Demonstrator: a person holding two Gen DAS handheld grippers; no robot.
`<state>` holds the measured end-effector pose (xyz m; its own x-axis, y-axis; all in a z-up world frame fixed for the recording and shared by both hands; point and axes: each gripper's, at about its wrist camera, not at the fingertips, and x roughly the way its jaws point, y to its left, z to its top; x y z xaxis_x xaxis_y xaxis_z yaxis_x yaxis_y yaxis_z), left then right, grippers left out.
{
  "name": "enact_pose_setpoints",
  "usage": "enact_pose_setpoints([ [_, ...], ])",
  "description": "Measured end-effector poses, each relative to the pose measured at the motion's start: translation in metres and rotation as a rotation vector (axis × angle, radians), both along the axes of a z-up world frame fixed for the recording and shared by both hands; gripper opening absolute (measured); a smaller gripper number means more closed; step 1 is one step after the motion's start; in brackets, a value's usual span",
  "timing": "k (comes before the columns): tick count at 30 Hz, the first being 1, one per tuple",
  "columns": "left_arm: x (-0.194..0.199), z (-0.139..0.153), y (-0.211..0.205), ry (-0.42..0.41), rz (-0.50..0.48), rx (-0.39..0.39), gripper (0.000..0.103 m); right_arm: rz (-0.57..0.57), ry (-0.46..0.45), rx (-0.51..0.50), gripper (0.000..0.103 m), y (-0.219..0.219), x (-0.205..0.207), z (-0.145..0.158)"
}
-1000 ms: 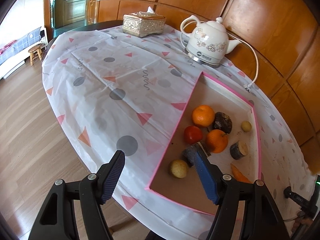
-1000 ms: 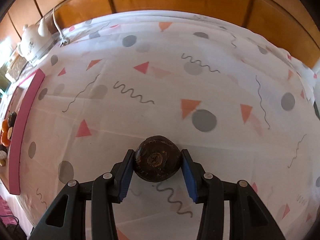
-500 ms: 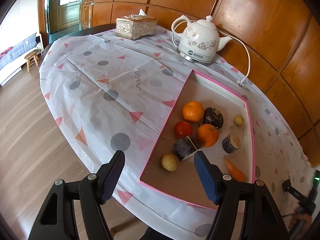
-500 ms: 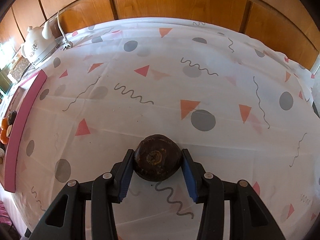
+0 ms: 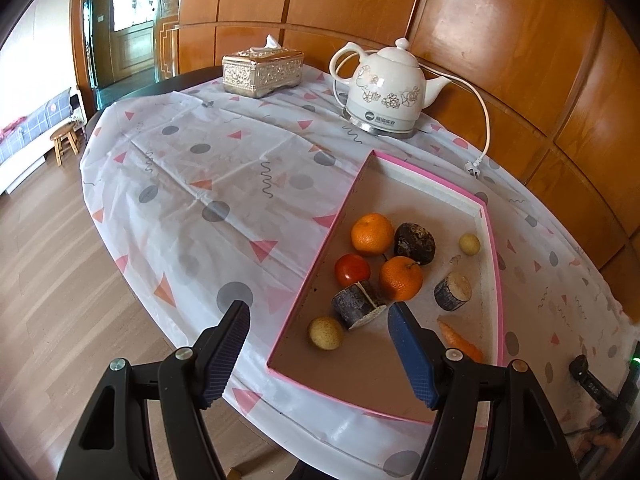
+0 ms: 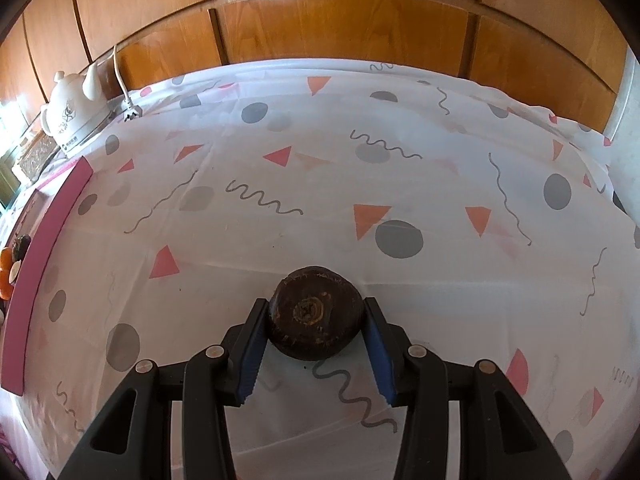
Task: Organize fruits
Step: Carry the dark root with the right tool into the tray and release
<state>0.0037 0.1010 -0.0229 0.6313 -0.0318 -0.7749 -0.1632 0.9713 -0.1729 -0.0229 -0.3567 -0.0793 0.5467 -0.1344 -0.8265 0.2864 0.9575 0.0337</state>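
Note:
My right gripper [image 6: 315, 322] is shut on a dark brown round fruit [image 6: 315, 323], held just above the patterned tablecloth. My left gripper [image 5: 318, 330] is open and empty, above the near end of the pink-rimmed tray [image 5: 342, 210]. The tray holds two oranges [image 5: 372, 234] [image 5: 401, 278], a red tomato [image 5: 352, 270], a dark round fruit [image 5: 414, 243], two dark cut stubs [image 5: 357, 305] [image 5: 453, 291], two small yellowish fruits [image 5: 325, 333] [image 5: 469, 243] and a carrot [image 5: 460, 341]. In the right wrist view the tray's pink rim [image 6: 44, 248] is at the far left.
A white floral kettle [image 5: 385, 92] with its cord [image 5: 482, 120] stands behind the tray, with a gilded tissue box [image 5: 262, 72] to its left. Wooden wall panels [image 6: 340, 20] border the table's far side. The table edge [image 5: 120, 240] drops to wooden floor on the left.
My left gripper has drawn back and up from the tray, so more of the table shows. My right gripper has lifted slightly with the dark fruit still in it.

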Motion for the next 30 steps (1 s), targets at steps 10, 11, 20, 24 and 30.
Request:
enact_pose_setpoints([
  [10,0.004,-0.003,-0.003,-0.013,-0.019,-0.006,0.077,-0.007,-0.02,-0.004,0.047,0.001,-0.001,0.0],
  [11,0.004,-0.002,-0.001,-0.022,-0.021,-0.02,0.08,-0.007,-0.019,-0.005,0.047,0.001,-0.001,0.0],
  [20,-0.005,0.028,0.012,-0.204,-0.022,-0.003,0.103,-0.014,-0.001,-0.013,0.047,0.002,0.001,0.001],
  [24,-0.003,0.034,0.016,-0.221,-0.019,0.052,0.103,-0.03,0.021,-0.005,0.046,0.003,0.004,0.003],
  [30,0.007,0.013,0.028,-0.117,-0.001,0.002,0.103,0.031,0.047,0.042,0.046,0.024,0.014,0.006],
])
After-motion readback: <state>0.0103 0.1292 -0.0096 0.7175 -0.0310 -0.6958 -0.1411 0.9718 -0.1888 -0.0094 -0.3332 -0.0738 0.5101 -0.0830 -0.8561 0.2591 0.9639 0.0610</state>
